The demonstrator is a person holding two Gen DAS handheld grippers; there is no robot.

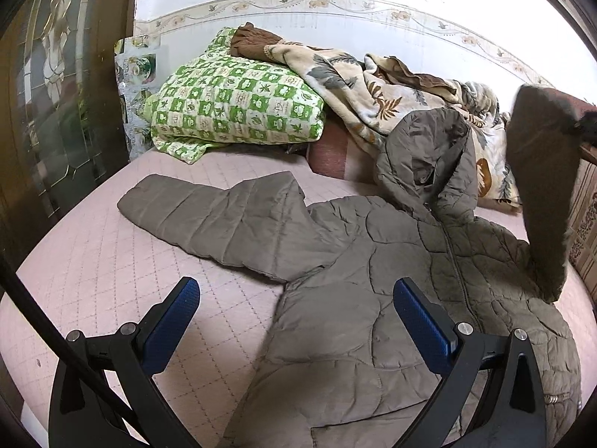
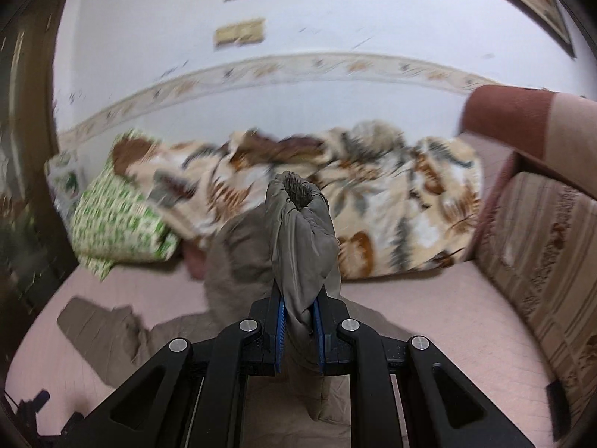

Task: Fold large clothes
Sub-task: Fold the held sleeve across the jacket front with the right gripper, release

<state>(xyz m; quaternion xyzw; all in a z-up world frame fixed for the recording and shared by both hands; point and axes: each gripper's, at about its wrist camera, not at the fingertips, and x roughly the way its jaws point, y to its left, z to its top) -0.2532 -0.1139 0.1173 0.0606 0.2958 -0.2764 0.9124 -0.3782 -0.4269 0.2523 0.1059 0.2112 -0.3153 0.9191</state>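
The quilted grey-brown jacket [image 1: 373, 298] lies front-up on the pink bed [image 1: 93, 261], filling the lower middle and right of the left wrist view. Its hood [image 1: 425, 156] is propped against the leaf-print blanket [image 1: 373, 89] at the upper centre. One sleeve [image 1: 209, 216] stretches flat toward the left of the frame. The other sleeve [image 1: 541, 186] is lifted and hangs at the right edge.

In the right wrist view the right gripper [image 2: 300, 317] is clamped on that raised sleeve's cuff [image 2: 302, 224], fabric bunched between the blue pads at centre frame. The left gripper [image 1: 294, 317] has its jaws wide apart and holds nothing, poised above the jacket's side, low in its own view.

The step in hand looks like folding the raised sleeve across the chest. To do it well:

- Carry the cuff toward the left of the frame, over the zip, and keep it high enough that the padded sleeve does not drag the body askew.
- Lay it flat along the torso before letting go.
- The left gripper could pin the jacket near the shoulder so the body holds its place.

The right view is motion-blurred, so how much cuff is pinched is hard to judge.

As for containers, none shows. The green-checked pillow [image 1: 231, 108] and the blanket merely heap at the bed's head, upper left to centre.
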